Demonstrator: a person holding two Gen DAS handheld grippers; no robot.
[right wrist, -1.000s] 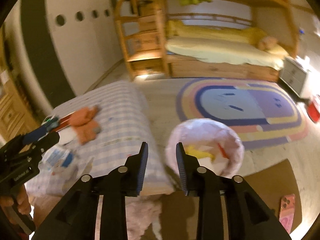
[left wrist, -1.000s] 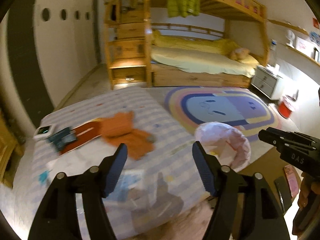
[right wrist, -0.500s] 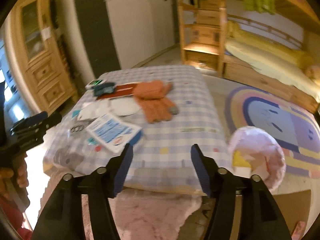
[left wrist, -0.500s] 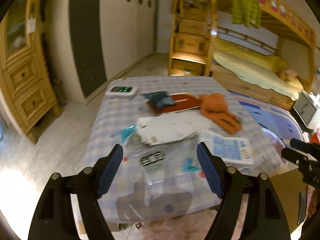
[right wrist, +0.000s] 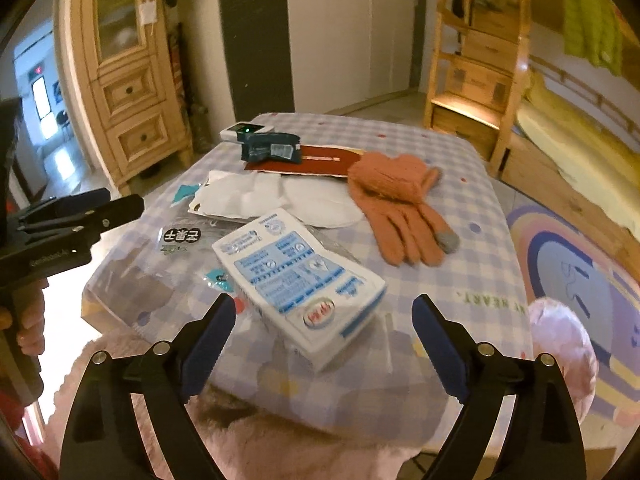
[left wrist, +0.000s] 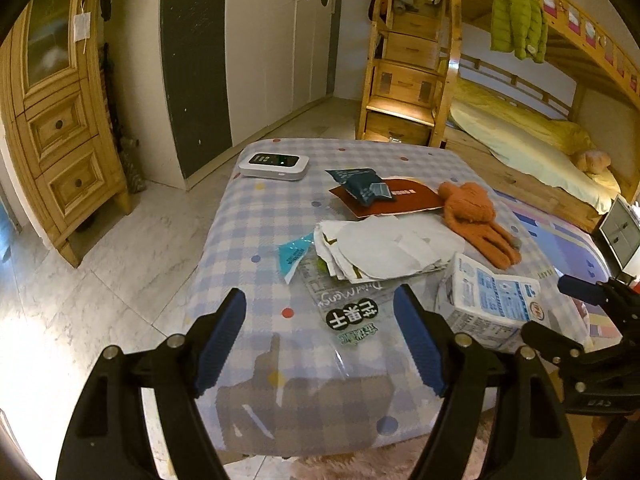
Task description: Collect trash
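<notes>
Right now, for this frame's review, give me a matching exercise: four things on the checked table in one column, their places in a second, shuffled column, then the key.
Things:
1. white device
2. orange gloves
3. blue-and-white pack
4. dark blue packet

Places:
A. on the red booklet
B. nearest the right gripper, in line with the gap between its opening fingers
C. at the table's far left corner
D. on the side toward the bunk bed, beside the white papers

Pairs: 1-C, 2-D, 3-B, 4-A
</notes>
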